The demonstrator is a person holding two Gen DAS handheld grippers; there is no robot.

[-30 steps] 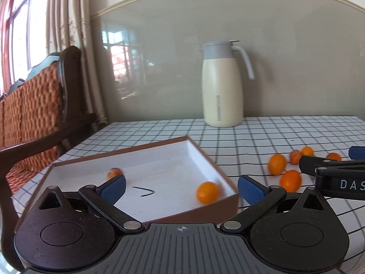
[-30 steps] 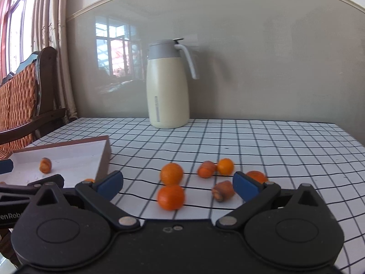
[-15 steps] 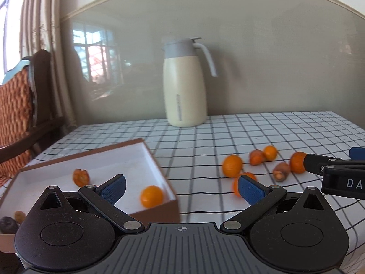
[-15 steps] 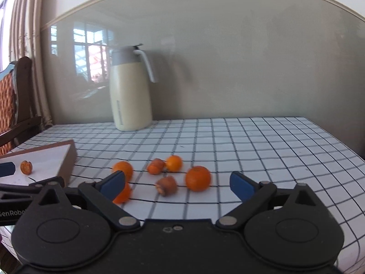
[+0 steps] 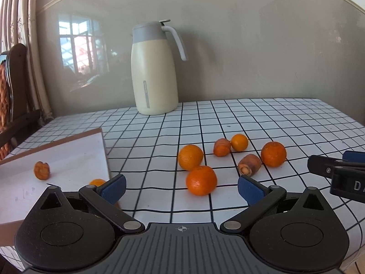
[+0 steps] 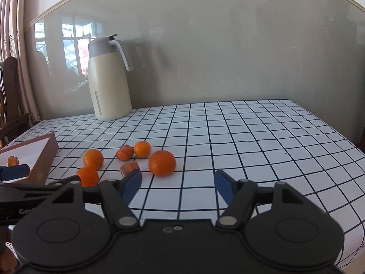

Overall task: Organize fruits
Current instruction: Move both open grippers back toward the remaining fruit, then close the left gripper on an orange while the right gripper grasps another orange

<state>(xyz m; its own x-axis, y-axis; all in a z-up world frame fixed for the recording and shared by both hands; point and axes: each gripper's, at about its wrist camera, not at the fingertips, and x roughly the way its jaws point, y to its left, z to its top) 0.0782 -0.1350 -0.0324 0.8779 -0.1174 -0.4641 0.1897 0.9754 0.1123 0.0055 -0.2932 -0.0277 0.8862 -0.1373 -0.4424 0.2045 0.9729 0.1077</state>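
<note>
Several oranges and two carrot pieces lie loose on the checked tablecloth. In the left wrist view my left gripper [image 5: 181,188] is open and empty, with the nearest orange [image 5: 201,180] just beyond its fingertips. A brown box with a white inside [image 5: 75,153] at the left holds a small orange piece [image 5: 41,170] and another orange [image 5: 97,182]. In the right wrist view my right gripper [image 6: 178,183] is open and empty, just short of a large orange [image 6: 162,162] and a carrot piece [image 6: 129,167]. The box corner [image 6: 49,147] shows at the left.
A cream thermos jug [image 5: 155,68] stands at the back of the table against the wall; it also shows in the right wrist view [image 6: 109,80]. A wooden chair [image 5: 13,91] stands at the far left. The table's right edge [image 6: 337,132] is near.
Both grippers have swung right, away from the box and toward the loose fruit. The box has slid to the left of both views. Both grippers stay open.
</note>
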